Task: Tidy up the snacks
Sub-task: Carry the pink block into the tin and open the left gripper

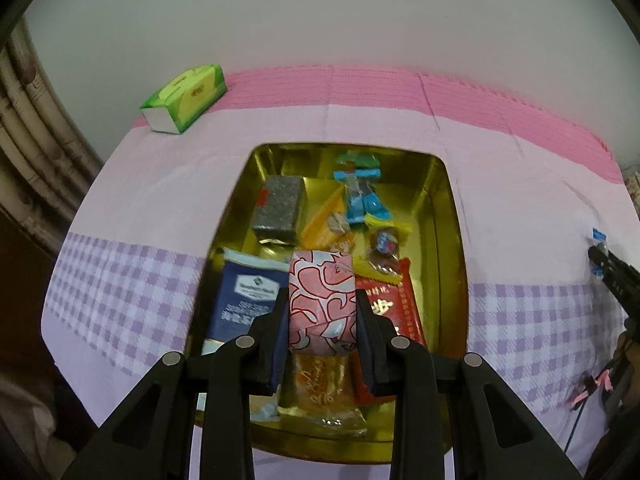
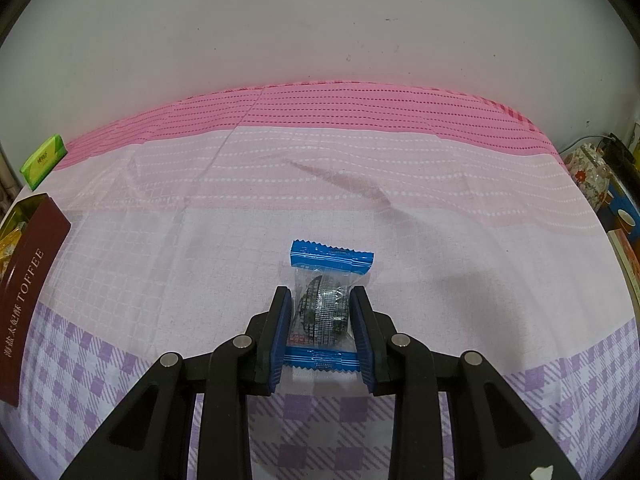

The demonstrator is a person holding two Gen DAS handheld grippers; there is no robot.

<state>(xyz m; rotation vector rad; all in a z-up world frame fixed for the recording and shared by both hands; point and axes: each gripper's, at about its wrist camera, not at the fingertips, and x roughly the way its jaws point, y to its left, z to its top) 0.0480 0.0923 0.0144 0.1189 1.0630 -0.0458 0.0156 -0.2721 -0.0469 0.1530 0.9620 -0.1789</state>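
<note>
- The left hand-held gripper [image 1: 322,312] is clamped on a pink patterned snack packet [image 1: 322,296], held over the gold tin [image 1: 456,240], long axis pointing away along the fingers
- Open tin floor lies ahead, just beyond the packet
- The right hand-held gripper [image 2: 322,316] pinches a blue-ended wrapped candy [image 2: 326,300] low over the desk [image 2: 480,280]; the tin lies to its left
</note>
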